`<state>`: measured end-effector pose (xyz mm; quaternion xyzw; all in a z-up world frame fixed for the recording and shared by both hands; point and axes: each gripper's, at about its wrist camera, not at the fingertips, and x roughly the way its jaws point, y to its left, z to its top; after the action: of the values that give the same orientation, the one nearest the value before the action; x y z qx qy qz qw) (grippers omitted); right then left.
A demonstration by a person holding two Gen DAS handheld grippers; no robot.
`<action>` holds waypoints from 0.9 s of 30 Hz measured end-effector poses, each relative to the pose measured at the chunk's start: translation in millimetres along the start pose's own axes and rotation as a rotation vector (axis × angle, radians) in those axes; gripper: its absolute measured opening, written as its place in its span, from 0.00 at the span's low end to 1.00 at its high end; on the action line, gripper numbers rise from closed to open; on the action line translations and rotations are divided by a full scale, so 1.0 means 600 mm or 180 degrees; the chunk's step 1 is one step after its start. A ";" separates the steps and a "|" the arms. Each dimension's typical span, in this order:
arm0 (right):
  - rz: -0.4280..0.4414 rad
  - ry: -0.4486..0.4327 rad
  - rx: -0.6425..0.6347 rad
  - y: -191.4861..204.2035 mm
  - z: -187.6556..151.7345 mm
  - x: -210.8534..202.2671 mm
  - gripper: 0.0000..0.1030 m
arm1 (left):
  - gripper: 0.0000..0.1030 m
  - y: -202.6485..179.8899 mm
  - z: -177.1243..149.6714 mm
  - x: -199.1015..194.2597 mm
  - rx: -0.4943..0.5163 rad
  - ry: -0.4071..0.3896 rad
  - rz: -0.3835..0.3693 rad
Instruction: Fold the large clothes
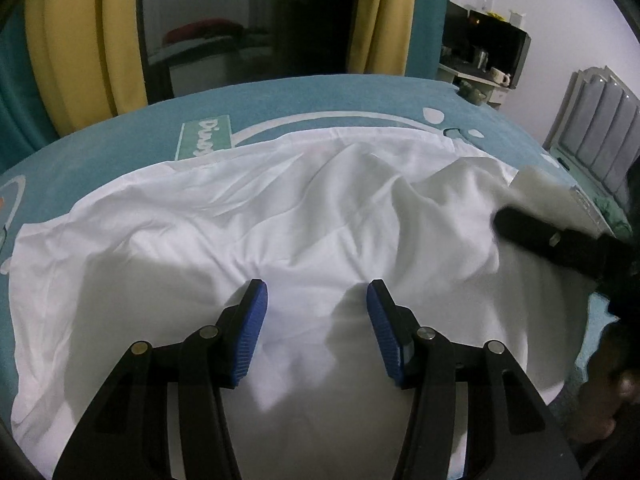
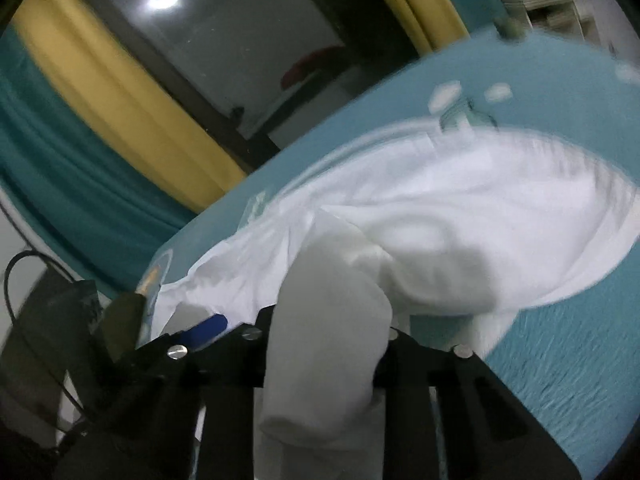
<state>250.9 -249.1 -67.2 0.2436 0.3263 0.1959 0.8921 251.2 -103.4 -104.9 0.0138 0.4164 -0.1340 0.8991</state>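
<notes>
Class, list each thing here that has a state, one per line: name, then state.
White garment: spread on the bed, wrinkled, one side lifted.
Left gripper: open, above the garment, holding nothing.
Right gripper: shut on a bunched fold of the garment.
Bed cover: lying flat under the garment.
Yellow curtain: drawn aside.

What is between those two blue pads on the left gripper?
Only the white garment spread on the bed; the left gripper stands open over it, pinching nothing, as the left wrist view shows.
</notes>
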 end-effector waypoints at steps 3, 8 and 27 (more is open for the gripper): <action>-0.0013 -0.0019 -0.0321 0.054 0.013 -0.015 0.19 | 0.53 0.005 0.000 -0.001 -0.0034 -0.0003 -0.0068; -0.0140 0.0023 -0.0806 0.144 0.019 -0.004 0.19 | 0.53 0.033 0.002 -0.023 -0.0161 -0.0029 -0.0144; -0.0082 0.0849 -0.2184 0.405 -0.084 0.198 0.22 | 0.53 0.381 -0.104 -0.238 -0.1181 -0.0719 0.0674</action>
<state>254.5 22.5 -21.9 -0.1016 0.3581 0.3127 0.8739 174.2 158.0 -58.3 -0.1232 0.3269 0.0391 0.9362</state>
